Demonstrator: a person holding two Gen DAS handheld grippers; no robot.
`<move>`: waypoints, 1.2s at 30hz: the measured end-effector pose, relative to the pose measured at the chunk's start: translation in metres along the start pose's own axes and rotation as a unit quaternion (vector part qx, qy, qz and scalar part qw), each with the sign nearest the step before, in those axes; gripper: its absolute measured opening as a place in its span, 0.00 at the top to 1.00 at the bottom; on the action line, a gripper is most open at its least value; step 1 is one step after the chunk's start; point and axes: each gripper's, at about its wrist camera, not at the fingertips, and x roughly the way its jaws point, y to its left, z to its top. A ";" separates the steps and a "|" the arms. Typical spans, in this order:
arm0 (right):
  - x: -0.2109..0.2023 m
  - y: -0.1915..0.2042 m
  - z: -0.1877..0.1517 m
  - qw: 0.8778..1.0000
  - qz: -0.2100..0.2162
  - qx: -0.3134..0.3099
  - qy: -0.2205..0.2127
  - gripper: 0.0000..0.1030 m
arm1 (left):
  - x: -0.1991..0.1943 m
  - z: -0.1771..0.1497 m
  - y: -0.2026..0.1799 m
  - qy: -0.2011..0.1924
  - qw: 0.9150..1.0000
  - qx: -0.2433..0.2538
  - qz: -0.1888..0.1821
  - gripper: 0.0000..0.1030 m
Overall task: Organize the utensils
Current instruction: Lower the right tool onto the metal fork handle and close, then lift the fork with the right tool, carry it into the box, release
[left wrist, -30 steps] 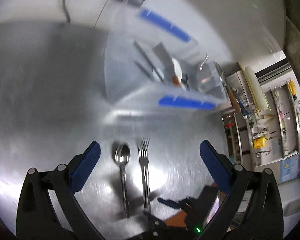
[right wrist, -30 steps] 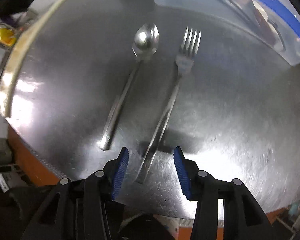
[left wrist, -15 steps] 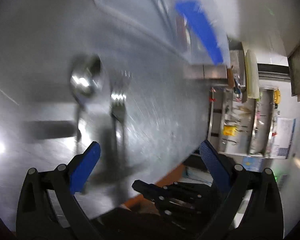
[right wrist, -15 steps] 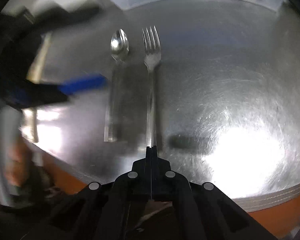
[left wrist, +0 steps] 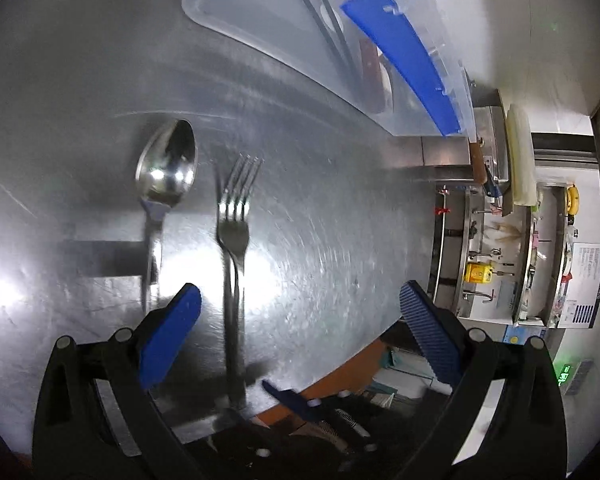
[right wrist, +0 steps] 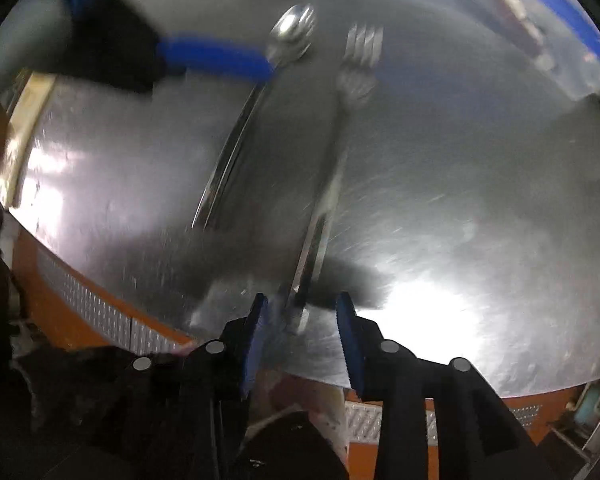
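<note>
A steel spoon (left wrist: 166, 168) and a steel fork (left wrist: 234, 216) lie side by side on the steel table (left wrist: 340, 220), spoon on the left. My left gripper (left wrist: 300, 320) is open above the handles, the fork handle between its fingers. In the right wrist view the spoon (right wrist: 288, 36) and fork (right wrist: 358, 60) lie ahead. My right gripper (right wrist: 302, 312) is open, its fingers on either side of the fork's handle end, not touching it. A blue finger (right wrist: 216, 60) of the left gripper reaches in beside the spoon.
A clear plastic bin (left wrist: 292, 28) with blue handles holds several utensils at the far side of the table. The table's front edge (right wrist: 112, 320) has an orange rim. Kitchen shelves with tools (left wrist: 512, 248) stand to the right.
My right gripper was shut half a second ago and now stands open around the fork handle's end. The left gripper has moved lower and closer over the spoon and fork.
</note>
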 end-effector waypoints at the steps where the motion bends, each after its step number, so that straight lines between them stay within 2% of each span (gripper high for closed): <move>1: 0.001 0.002 -0.001 1.000 -0.007 -0.005 -0.005 0.86 | 0.000 0.001 0.001 0.002 1.000 -0.001 0.001 0.07; 4: 0.007 -0.013 -0.005 1.000 0.019 0.022 -0.006 0.88 | 0.010 -0.001 0.007 0.018 1.000 -0.009 0.001 0.07; 5: -0.002 -0.025 0.004 0.999 0.027 0.032 -0.004 0.89 | 0.014 -0.001 0.008 0.025 1.000 -0.012 -0.002 0.07; 7: -0.001 -0.045 0.001 0.997 0.060 0.057 0.001 0.89 | 0.027 -0.003 0.009 0.041 0.999 -0.019 -0.012 0.07; 9: 0.000 -0.061 0.000 0.995 0.078 0.069 0.001 0.99 | 0.036 -0.004 0.011 0.053 0.998 -0.022 -0.029 0.07; 11: -0.001 -0.072 -0.003 0.992 0.100 0.077 0.002 0.99 | 0.042 -0.003 0.011 0.055 0.998 -0.019 -0.021 0.07; 16: -0.001 -0.080 -0.004 0.996 0.065 0.059 -0.005 0.96 | 0.044 -0.004 0.007 0.051 0.999 0.000 0.003 0.07; 17: 0.001 -0.072 -0.007 0.997 0.058 0.056 -0.010 0.86 | 0.043 -0.004 0.004 0.051 0.999 0.007 0.011 0.07; 18: 0.005 -0.064 -0.009 0.998 0.047 0.047 -0.013 0.68 | 0.042 -0.003 0.002 0.050 0.999 0.010 0.016 0.07; 19: 0.009 -0.057 -0.013 0.999 0.033 0.033 -0.019 0.63 | 0.041 -0.003 0.002 0.049 0.999 0.013 0.018 0.07; 20: 0.014 -0.050 -0.011 1.000 0.012 0.014 -0.022 0.62 | 0.040 -0.003 0.000 0.047 0.999 0.015 0.021 0.07; 22: 0.028 -0.041 -0.010 1.000 -0.011 -0.005 -0.005 0.67 | 0.040 -0.003 -0.001 0.047 0.998 0.018 0.026 0.07; 23: 0.030 -0.041 -0.011 1.000 -0.011 -0.012 -0.010 0.81 | 0.040 -0.005 -0.001 0.049 0.998 0.018 0.026 0.07; 24: 0.034 -0.041 -0.014 1.000 -0.009 -0.011 -0.005 0.87 | 0.041 -0.006 0.000 0.051 0.998 0.017 0.027 0.07; 27: 0.044 -0.047 -0.032 1.000 0.006 0.011 0.004 0.88 | 0.045 -0.012 0.004 0.064 0.997 0.014 0.028 0.07; 34: 0.060 -0.076 -0.082 0.998 0.001 0.016 0.056 0.87 | 0.056 -0.024 -0.001 0.086 0.996 0.029 0.020 0.07; 36: 0.064 -0.072 -0.083 0.998 -0.001 0.016 0.059 0.74 | 0.059 -0.026 -0.003 0.089 0.995 0.031 0.016 0.07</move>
